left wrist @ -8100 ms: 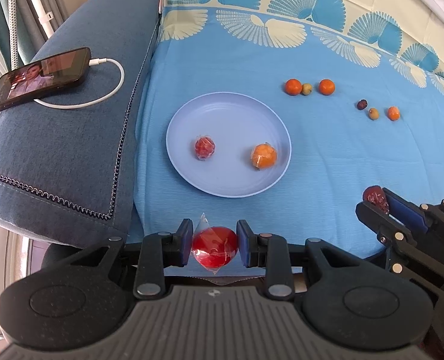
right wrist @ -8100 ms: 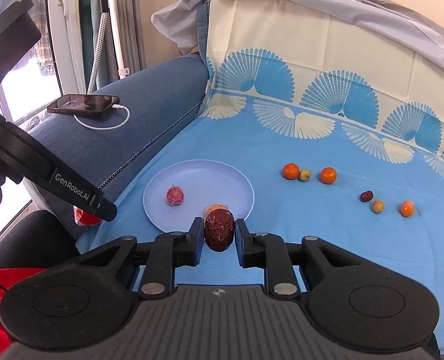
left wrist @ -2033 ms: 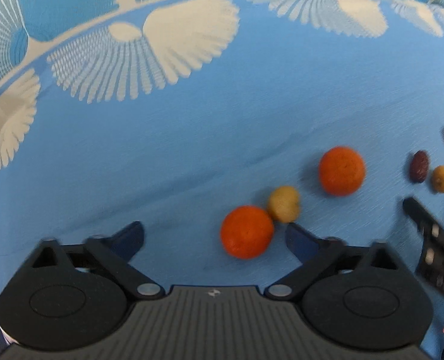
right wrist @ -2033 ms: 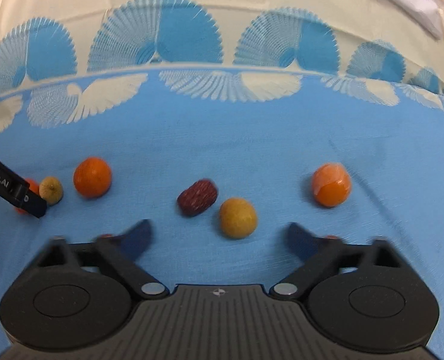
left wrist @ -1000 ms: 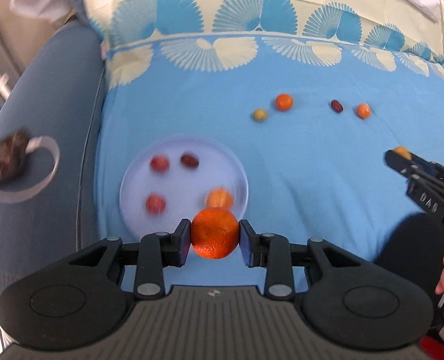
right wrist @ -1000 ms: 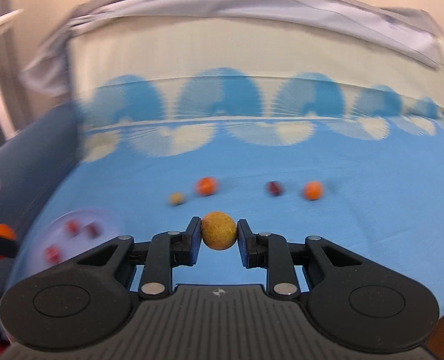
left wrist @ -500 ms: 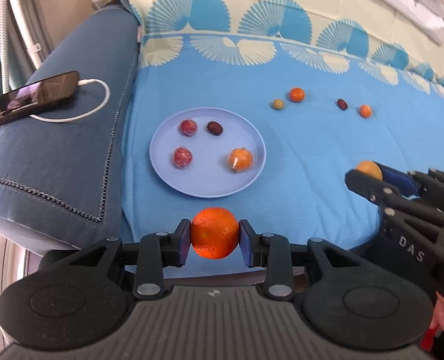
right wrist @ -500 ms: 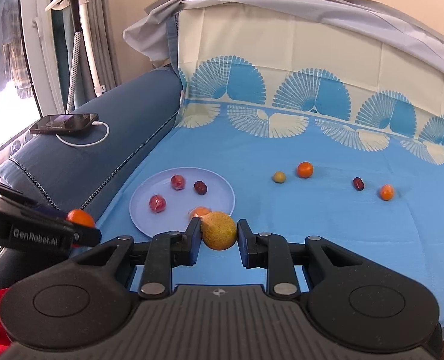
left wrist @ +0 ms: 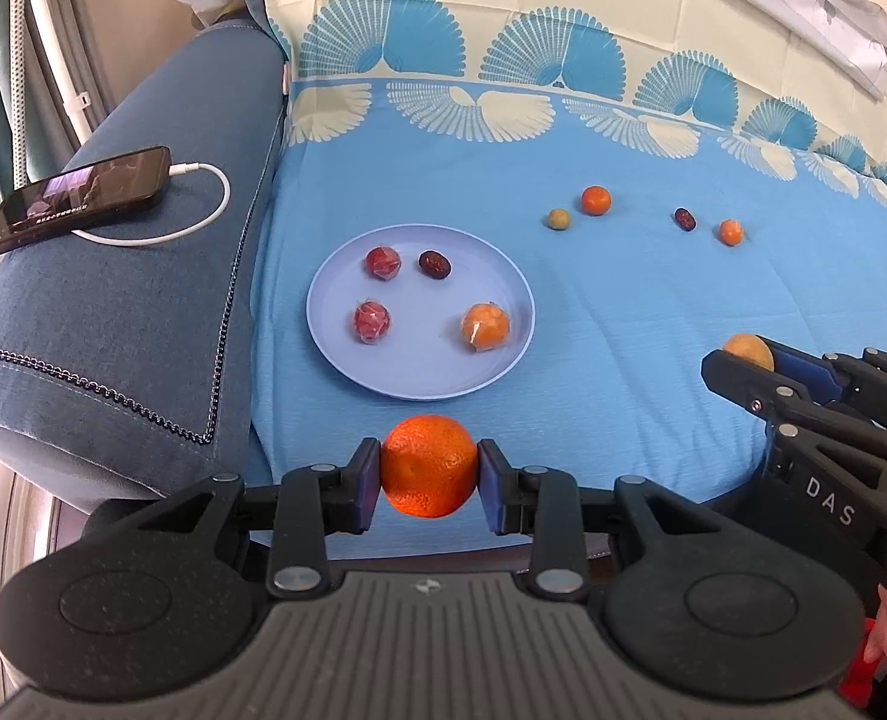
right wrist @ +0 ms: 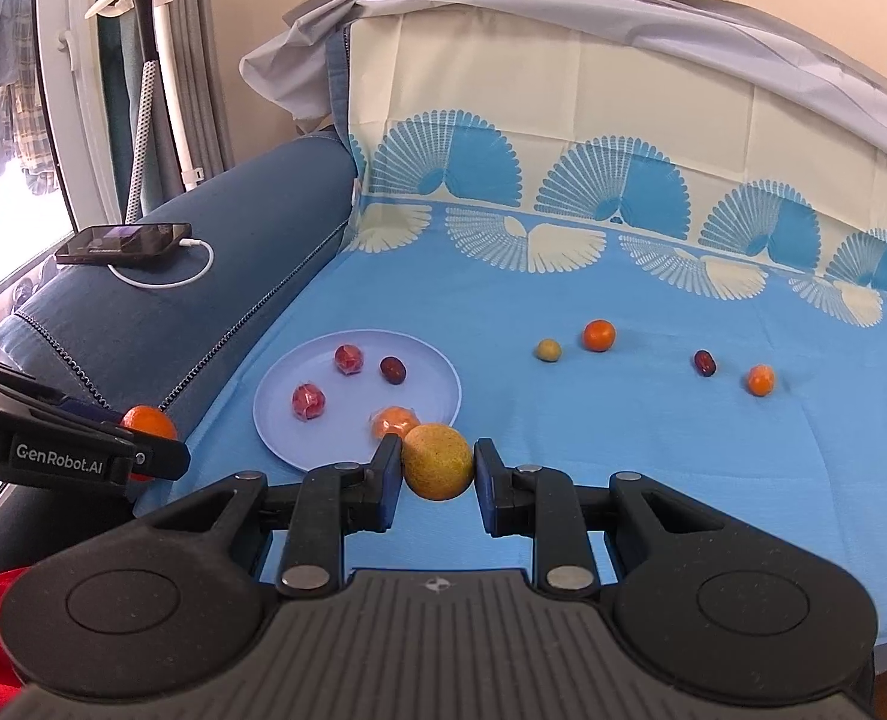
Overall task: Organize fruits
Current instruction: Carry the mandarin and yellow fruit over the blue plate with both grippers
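Note:
My left gripper (left wrist: 429, 467) is shut on an orange (left wrist: 429, 465), held above the near edge of the blue cloth, short of the plate. My right gripper (right wrist: 437, 463) is shut on a yellow-green fruit (right wrist: 437, 461), just right of the plate's near rim. The light blue plate (left wrist: 347, 360) holds two wrapped red fruits (left wrist: 372, 320), a dark date (left wrist: 435, 264) and a wrapped orange fruit (left wrist: 486, 326). On the cloth beyond lie a small yellow fruit (left wrist: 558, 219), an orange (left wrist: 596, 200), a date (left wrist: 685, 218) and another small orange (left wrist: 730, 231).
A blue sofa armrest (left wrist: 113, 300) at the left carries a phone (left wrist: 77, 192) on a white charging cable (left wrist: 203, 204). The patterned cloth (left wrist: 623, 312) covers the seat and backrest. A garment steamer pole (right wrist: 143, 96) stands by the window.
Both grippers hold their fruits as half a second ago; the views have barely shifted. Two seconds ago both were open over the loose fruits.

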